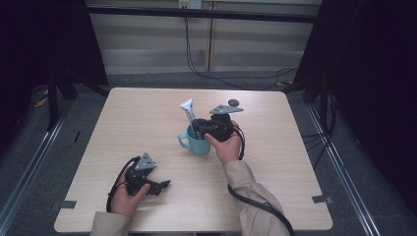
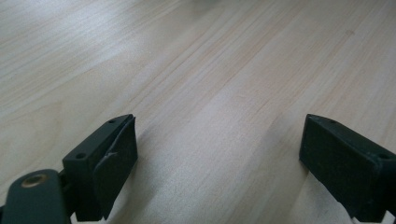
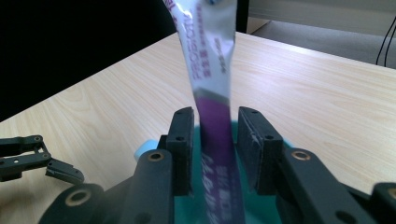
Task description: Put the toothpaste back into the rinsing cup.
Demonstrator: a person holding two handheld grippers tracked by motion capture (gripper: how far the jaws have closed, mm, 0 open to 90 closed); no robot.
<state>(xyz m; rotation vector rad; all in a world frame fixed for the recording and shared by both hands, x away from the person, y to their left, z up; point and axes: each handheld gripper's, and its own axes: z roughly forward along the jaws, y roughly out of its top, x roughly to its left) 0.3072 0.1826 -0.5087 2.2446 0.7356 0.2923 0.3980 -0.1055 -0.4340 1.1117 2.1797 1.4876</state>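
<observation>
A teal mug [image 1: 197,145] with its handle to the left stands at the table's middle. A white and purple sachet [image 1: 187,110] rises out of it, leaning up and to the left. My right gripper [image 1: 198,129] hovers at the mug's rim. In the right gripper view its jaws flank the sachet [image 3: 212,116] with a thin gap on each side, over the mug [image 3: 261,205]. My left gripper [image 1: 161,186] rests low near the table's front left, open, with bare wood between its fingers [image 2: 112,161].
A small dark round object [image 1: 233,103] lies on the light wood table [image 1: 147,118] behind the mug. Black cables trail from both grippers toward the front edge. My left gripper [image 3: 28,158] shows far off in the right gripper view. Dark frames and floor cables surround the table.
</observation>
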